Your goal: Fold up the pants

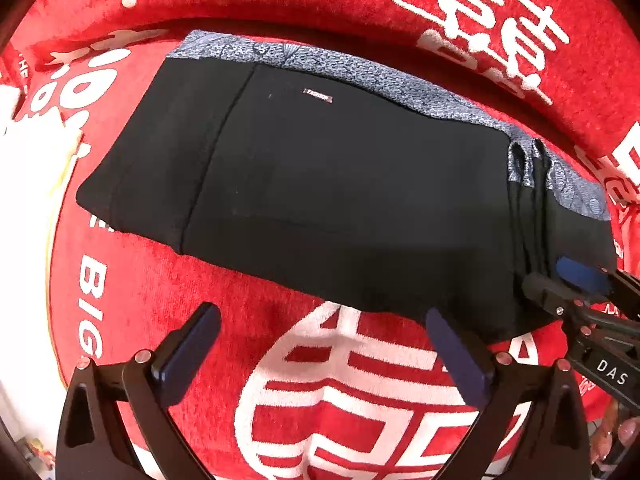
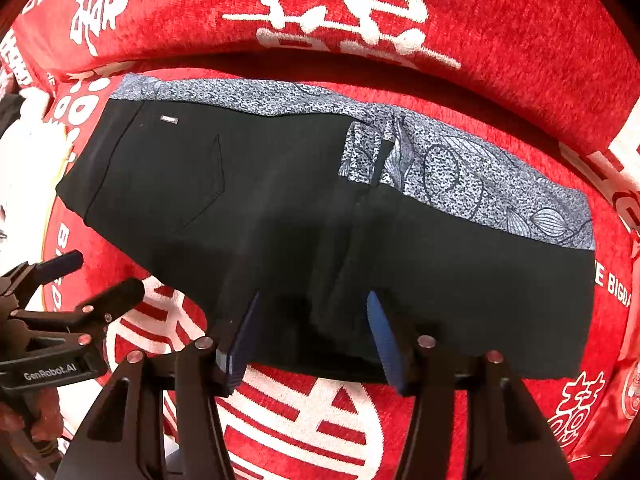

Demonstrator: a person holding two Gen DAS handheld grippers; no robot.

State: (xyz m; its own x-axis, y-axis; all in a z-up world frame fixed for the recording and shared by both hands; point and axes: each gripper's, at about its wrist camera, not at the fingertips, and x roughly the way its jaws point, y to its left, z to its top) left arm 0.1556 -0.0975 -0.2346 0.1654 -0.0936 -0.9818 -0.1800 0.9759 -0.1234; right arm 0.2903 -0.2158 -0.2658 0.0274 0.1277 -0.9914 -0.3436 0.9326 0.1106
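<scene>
The black pants [image 1: 340, 184] lie folded flat on the red cloth [image 1: 360, 400], their blue-grey patterned lining showing along the far edge.

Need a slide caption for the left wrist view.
Open left gripper hovers beside folded black pants on red cloth.

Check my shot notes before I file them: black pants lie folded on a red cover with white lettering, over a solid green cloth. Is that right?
One detail is off. The cloth under the black pants is not solid green; it is grey-blue with a fine speckled leaf print, as the right wrist view shows. The red cover with white lettering is correct.
</scene>
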